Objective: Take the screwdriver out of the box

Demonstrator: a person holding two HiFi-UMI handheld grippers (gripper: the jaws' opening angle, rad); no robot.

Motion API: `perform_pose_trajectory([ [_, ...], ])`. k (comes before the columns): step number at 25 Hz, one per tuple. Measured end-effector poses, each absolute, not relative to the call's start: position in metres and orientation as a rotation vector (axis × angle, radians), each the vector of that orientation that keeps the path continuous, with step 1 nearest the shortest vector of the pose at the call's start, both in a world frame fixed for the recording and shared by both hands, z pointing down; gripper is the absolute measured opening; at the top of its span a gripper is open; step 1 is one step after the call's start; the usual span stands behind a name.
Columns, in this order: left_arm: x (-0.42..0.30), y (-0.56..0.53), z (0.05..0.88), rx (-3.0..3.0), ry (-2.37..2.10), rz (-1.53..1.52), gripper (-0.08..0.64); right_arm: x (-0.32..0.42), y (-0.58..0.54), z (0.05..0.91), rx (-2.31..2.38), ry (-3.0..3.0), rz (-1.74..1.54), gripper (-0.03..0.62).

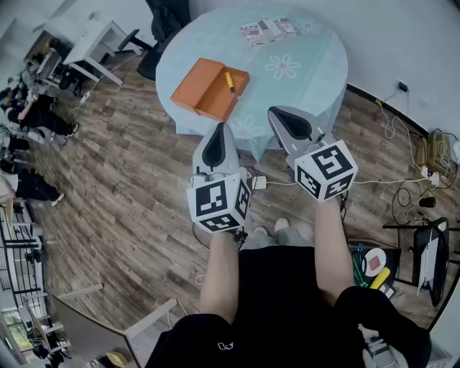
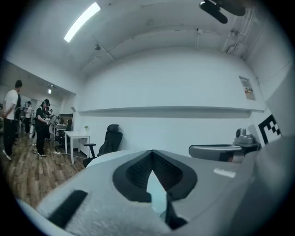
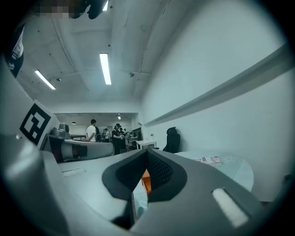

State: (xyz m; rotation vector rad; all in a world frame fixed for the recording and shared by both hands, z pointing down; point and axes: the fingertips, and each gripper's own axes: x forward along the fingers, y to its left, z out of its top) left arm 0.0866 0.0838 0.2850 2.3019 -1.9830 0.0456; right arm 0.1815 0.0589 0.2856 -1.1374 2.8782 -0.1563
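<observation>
On the round surface (image 1: pixel 316 79) under its pale blue flowered cloth, an open orange box (image 1: pixel 210 88) of flat card sits near the left edge, lid folded out flat on the side toward that edge. Yellow-handled screwdriver (image 1: pixel 230 80) lies inside the box half nearer the surface's centre, its length running from near edge to far edge; nothing touches it. Small stack of printed paper (image 1: pixel 267 30) rests at the far edge, well apart from the box.

Left tool (image 1: pixel 218 136): held level off the near edge, over the wooden floor (image 1: pixel 122 187), short of the box. Left gripper view: jaws together at the tip (image 2: pixel 152 159), nothing between them.

Right tool (image 1: pixel 284 118): held level beside the left one, its tip at the near edge of the cloth. Right gripper view: jaws together (image 3: pixel 146 156), nothing clamped; a sliver of the orange box (image 3: pixel 145 180) shows through the gap below the tip, well beyond it.

Black office chair (image 1: pixel 167 21) stands beyond the far-left edge. Cables (image 1: pixel 413 154) trail on the floor to the right.
</observation>
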Motion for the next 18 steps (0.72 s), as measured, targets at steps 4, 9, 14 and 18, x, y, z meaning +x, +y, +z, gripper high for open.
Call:
perform_pose_trajectory([
  [4,0.08,0.08,0.278,2.299,-2.011,0.046,0.002,0.187,0.042,0.28,-1.191,2.808,-0.174,0.009],
  [9,0.049,0.083,0.278,2.227,-2.095,0.043,0.002,0.169,0.03,0.28,-1.124,2.818,-0.203,0.009],
  [14,0.008,0.08,0.281,2.162,-2.155,0.032,0.002,0.129,0.019,0.283,-1.048,2.849,-0.216,0.009],
  [18,-0.026,0.056,0.288,2.138,-2.157,0.012,0.002,0.091,-0.002,0.287,-1.014,2.879,-0.207,0.009],
])
